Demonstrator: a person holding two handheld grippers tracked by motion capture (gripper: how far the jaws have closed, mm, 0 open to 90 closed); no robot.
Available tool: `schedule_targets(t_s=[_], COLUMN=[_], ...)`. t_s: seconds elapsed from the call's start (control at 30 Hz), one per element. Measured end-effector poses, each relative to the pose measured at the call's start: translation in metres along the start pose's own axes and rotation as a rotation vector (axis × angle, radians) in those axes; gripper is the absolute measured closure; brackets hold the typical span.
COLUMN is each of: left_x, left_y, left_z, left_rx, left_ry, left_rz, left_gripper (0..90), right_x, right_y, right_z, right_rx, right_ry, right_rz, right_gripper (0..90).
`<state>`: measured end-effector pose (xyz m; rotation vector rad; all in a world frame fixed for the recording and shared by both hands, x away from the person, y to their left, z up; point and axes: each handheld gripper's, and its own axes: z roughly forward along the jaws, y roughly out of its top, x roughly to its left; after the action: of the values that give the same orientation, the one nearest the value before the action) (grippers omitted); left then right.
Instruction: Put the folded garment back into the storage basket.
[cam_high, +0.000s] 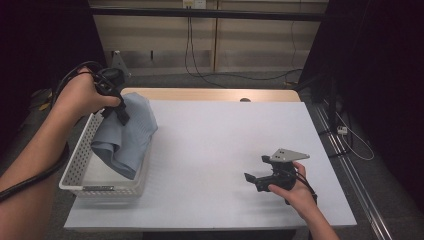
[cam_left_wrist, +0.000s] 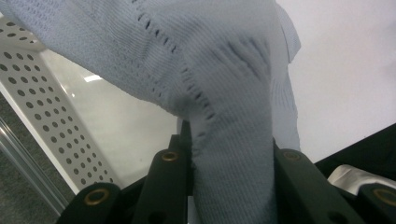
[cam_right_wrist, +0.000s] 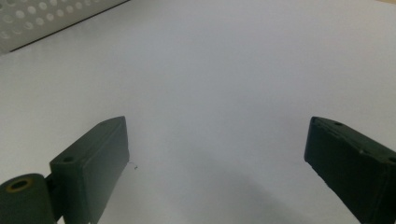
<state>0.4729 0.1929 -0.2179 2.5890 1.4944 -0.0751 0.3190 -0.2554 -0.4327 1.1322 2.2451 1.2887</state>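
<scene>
High view: your left fingers (cam_high: 120, 114) clamp the blue cloth (cam_high: 126, 135) hanging over the basket (cam_high: 75, 170) at left, while your right fingers (cam_high: 256, 172), open and empty, sit far lower right.

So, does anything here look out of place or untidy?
Only the blue-grey cloth: it hangs from the left gripper, whose jaws pinch it, and drapes over the white basket's right rim onto the table, half in, half out. The right gripper rests open. Nothing looks spilled or damaged.
</scene>
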Motion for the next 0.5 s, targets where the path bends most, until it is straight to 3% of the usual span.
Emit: schedule_targets(t_s=[0.5], left_x=[0.0077], left_y=[-0.0078], left_z=[0.0006], left_rx=[-0.003], left_ry=[0.005], left_rz=[-0.021], left_gripper=[74.4], right_x=[0.0015], right_y=[-0.0005], right_z=[-0.0007], right_rx=[0.002], right_ry=[0.002], right_rz=[-0.005], right_gripper=[6.7])
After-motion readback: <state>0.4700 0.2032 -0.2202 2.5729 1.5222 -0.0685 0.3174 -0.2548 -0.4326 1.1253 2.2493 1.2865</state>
